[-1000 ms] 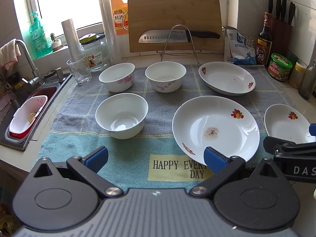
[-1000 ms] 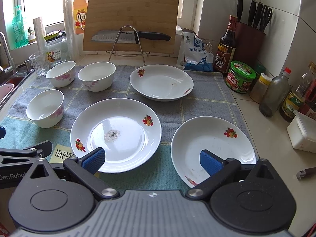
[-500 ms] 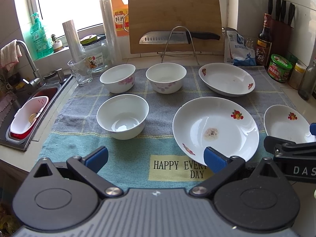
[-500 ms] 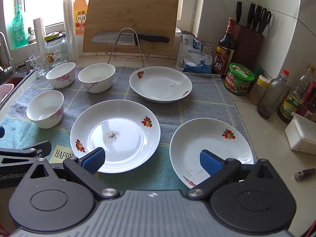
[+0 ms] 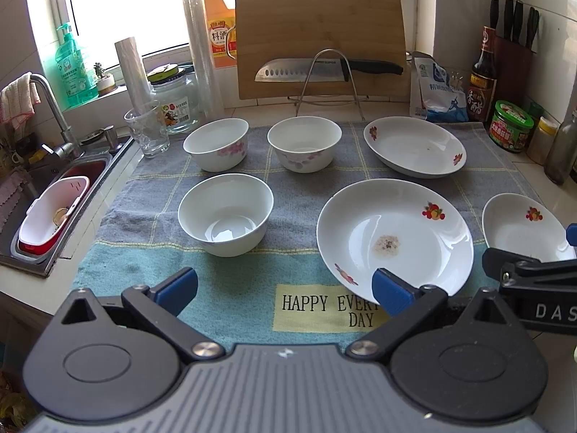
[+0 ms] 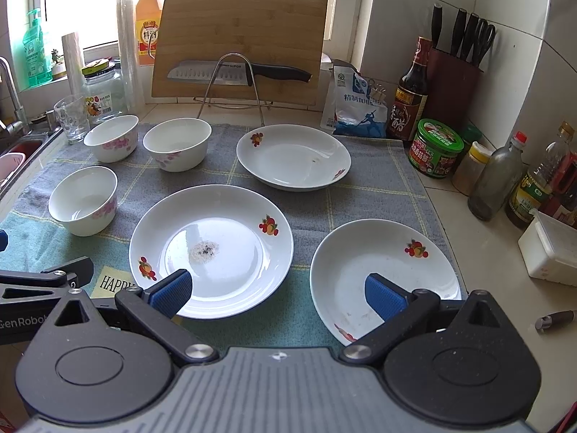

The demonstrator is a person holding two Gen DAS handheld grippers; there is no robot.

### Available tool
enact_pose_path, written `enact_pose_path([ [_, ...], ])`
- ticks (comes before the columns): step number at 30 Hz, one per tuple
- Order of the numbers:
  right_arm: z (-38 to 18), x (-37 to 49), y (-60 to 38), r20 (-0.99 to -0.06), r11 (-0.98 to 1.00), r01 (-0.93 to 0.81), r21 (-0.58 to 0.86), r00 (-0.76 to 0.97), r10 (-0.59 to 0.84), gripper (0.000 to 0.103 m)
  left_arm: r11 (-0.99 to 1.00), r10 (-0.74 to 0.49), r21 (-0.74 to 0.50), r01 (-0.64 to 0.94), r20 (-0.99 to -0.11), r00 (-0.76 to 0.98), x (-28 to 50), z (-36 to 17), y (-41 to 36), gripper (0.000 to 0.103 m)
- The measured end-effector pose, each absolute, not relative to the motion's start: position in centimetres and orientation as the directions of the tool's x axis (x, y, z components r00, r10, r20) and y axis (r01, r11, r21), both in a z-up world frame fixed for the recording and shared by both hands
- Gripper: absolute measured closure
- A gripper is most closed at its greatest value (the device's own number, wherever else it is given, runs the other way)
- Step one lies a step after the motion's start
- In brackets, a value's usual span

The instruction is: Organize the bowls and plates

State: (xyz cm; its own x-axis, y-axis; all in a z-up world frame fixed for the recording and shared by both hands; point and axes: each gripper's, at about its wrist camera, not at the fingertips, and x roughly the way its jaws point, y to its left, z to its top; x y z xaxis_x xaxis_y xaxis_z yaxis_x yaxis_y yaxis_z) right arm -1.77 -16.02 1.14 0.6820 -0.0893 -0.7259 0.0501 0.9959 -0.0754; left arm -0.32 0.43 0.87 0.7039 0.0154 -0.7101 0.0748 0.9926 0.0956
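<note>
Risk: chipped rims if stacked carelessly. Left gripper [image 5: 283, 287] and right gripper [image 6: 277, 290] both spread wide, empty. Three bowls [image 5: 225, 213] ahead-left of them, three plates [image 6: 211, 243] directly ahead; centre plate carries residue.

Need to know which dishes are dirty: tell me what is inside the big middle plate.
The big middle plate holds a small speckled patch of residue at its centre. The near rim is hidden behind the right gripper's fingers.

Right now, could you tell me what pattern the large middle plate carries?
White with red-orange fruit motifs on the large middle plate; clearest in the right wrist view.
</note>
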Motion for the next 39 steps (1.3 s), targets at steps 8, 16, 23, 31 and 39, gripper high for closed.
enact_pose_path([
  [8,1.5,-1.6,-15.8,-0.724,0.995,0.052,-0.084,0.683,-0.097,0.0,0.993,0.015,0.095,0.075,-0.71,0.704,-0.3,0.9,0.4,0.001],
  [16,1.4,-1.6,-15.8,-0.723,0.995,0.053,-0.084,0.684,-0.098,0.0,0.992,0.01,0.093,0.08,-0.712,0.702,-0.1,1.1,0.5,0.001],
  [23,1.3,-1.5,-15.5,-0.721,0.994,0.063,-0.088,0.685,-0.107,0.0,0.993,-0.012,0.076,0.095,-0.713,0.701,0.4,0.9,1.1,0.001],
  [31,1.4,-1.9,-14.6,-0.709,0.991,0.089,-0.101,0.692,-0.134,0.0,0.99,-0.058,0.05,0.131,-0.705,0.706,0.6,0.8,2.2,0.002],
  [39,1.5,-2.2,-13.6,-0.69,0.985,0.13,-0.117,0.703,-0.175,0.0,0.972,-0.11,0.069,0.223,-0.71,0.695,1.4,0.7,2.9,0.001],
])
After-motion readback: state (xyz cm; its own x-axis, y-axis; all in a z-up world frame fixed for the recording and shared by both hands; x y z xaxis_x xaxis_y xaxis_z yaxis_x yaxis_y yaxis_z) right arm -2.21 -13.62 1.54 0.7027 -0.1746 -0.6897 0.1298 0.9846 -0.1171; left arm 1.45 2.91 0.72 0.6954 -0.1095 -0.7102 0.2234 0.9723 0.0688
